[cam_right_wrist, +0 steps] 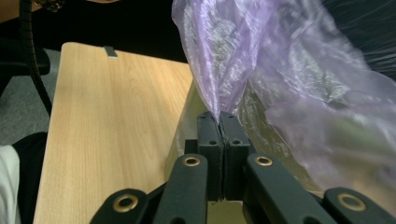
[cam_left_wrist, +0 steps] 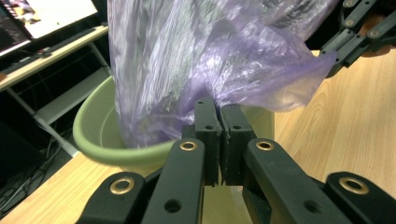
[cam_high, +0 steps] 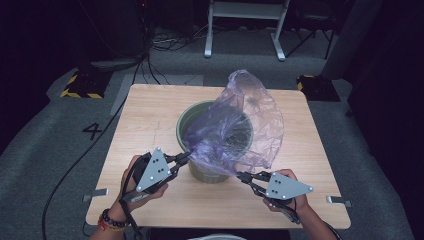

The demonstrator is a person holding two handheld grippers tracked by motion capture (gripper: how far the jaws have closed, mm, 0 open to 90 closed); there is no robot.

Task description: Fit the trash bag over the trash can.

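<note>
One wooden table (cam_high: 150, 115) carries one green bin (cam_high: 192, 116) and one translucent purple plastic bag (cam_high: 250, 120). Two hand-held grippers work over it, a left gripper (cam_high: 186, 158) and a right gripper (cam_high: 242, 176), each topped by one grey three-cornered plate, so two plates in all. Two metal brackets (cam_high: 95, 194) sit at the table's near corners, and one white frame (cam_high: 245, 12) with two legs stands on the floor beyond.

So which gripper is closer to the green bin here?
Left. The left gripper sits at the green bin's near-left rim, shut on the purple bag; the right gripper pinches the bag slightly off the bin's near-right side.
</note>
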